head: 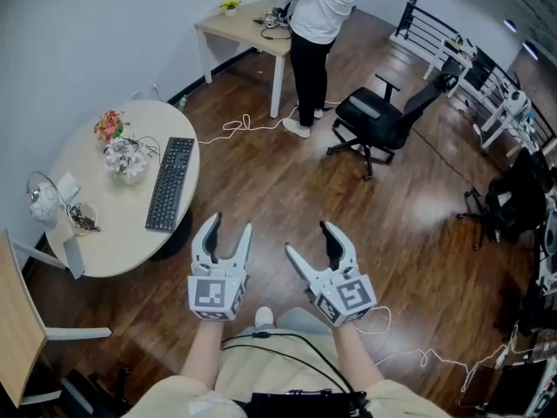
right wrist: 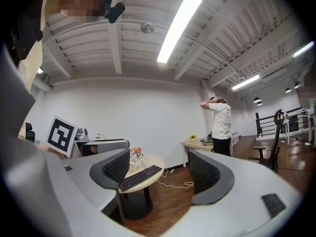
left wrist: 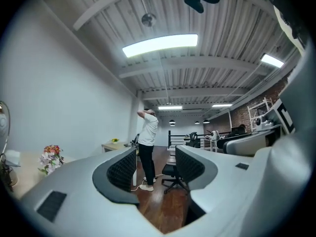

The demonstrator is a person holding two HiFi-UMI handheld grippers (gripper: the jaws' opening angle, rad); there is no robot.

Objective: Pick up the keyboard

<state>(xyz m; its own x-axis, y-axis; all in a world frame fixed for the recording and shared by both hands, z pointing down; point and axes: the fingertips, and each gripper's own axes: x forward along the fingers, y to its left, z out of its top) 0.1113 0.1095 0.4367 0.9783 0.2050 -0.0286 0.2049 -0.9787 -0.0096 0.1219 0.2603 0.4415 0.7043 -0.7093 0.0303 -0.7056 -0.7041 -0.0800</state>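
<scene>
A black keyboard point(head: 171, 183) lies lengthwise along the right edge of a round beige table point(head: 104, 233) at the left of the head view; the right gripper view also catches the keyboard point(right wrist: 140, 176) on that table point(right wrist: 157, 161). My left gripper point(head: 231, 232) is held over the wooden floor, to the right of the table and apart from it, jaws open and empty. My right gripper point(head: 309, 239) is beside it, further right, also open with nothing between its fingers. Both point level, well short of the keyboard.
On the table stand a flower bunch point(head: 122, 146), a glass point(head: 80, 219) and a small lamp point(head: 42, 200). A person point(head: 318, 33) stands at a far desk point(head: 244, 24). A black office chair point(head: 383, 116) and loose white cables point(head: 235, 129) are on the floor.
</scene>
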